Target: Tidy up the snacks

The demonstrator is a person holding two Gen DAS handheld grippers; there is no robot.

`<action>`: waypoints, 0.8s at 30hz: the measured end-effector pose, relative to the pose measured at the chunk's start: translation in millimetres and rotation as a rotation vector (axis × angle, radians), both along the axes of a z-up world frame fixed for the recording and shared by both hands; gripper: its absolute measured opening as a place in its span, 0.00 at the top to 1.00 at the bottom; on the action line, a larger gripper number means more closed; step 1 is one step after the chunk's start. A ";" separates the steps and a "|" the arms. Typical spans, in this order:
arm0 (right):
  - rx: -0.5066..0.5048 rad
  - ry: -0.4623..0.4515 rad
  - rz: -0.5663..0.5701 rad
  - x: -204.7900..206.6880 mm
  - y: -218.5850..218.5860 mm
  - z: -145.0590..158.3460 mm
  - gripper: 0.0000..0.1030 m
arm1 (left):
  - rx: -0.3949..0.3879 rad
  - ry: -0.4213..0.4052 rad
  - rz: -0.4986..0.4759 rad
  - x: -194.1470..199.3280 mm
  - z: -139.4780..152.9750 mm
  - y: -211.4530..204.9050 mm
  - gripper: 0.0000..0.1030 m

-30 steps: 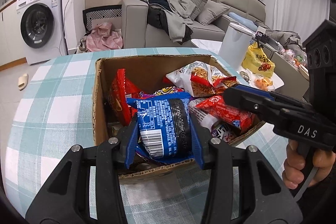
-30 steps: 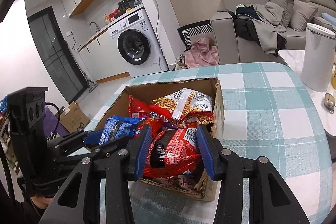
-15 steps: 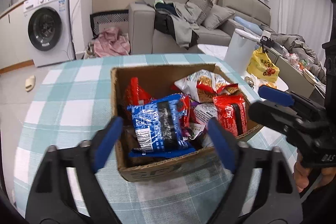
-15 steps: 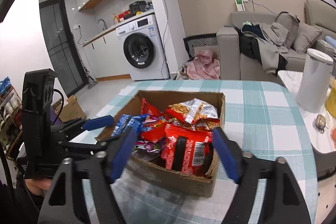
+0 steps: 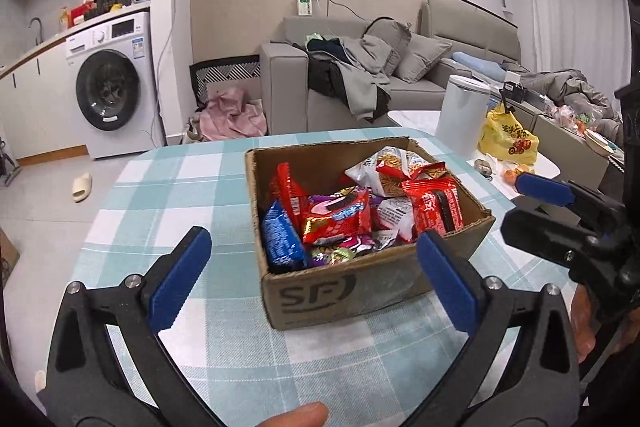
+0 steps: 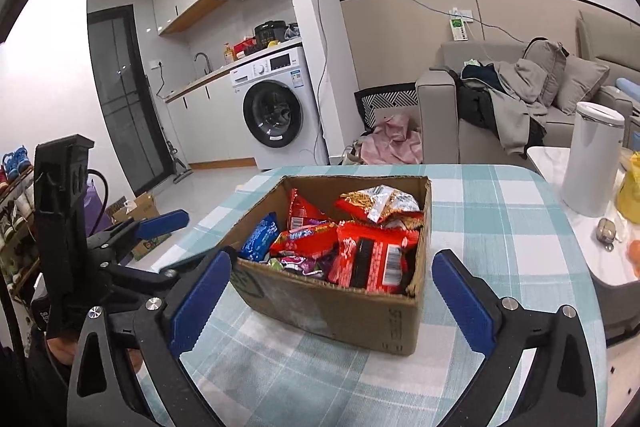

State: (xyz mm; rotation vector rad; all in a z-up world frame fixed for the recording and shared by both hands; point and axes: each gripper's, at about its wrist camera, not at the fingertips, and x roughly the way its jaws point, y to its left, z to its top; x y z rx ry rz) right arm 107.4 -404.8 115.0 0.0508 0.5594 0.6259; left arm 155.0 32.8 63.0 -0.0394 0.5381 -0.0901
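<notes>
- Both tongs gape wide and empty: left tongs [image 5: 312, 275], right tongs [image 6: 332, 291].
- The cardboard box [image 5: 360, 291] of snack packets [image 5: 336, 217] sits on the counter [image 5: 168, 195] just ahead, between your tips.
- Looks nearly done; pull back level so you don't clip the rim.

Right tool [image 6: 332, 291] spread wide before snack-filled box [image 6: 340, 303].
</notes>
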 end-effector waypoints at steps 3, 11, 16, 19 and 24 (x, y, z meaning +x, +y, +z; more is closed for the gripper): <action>0.005 -0.008 -0.016 -7.7 -3.2 -6.9 0.00 | -0.008 -0.017 0.016 -12.7 -2.7 6.8 0.01; -0.007 -0.054 -0.041 -22.9 -4.6 -27.6 0.00 | 0.010 -0.035 0.036 -32.7 -24.9 13.7 0.01; -0.011 -0.074 -0.054 -27.6 -7.2 -38.0 0.00 | 0.005 -0.062 0.040 -38.7 -41.9 16.7 0.01; -0.005 -0.105 -0.057 -31.9 -8.1 -41.6 0.00 | 0.008 -0.075 0.047 -40.7 -51.0 17.0 0.01; 0.000 -0.123 -0.052 -33.3 -8.4 -47.4 0.00 | -0.016 -0.087 0.056 -41.0 -60.1 19.8 0.01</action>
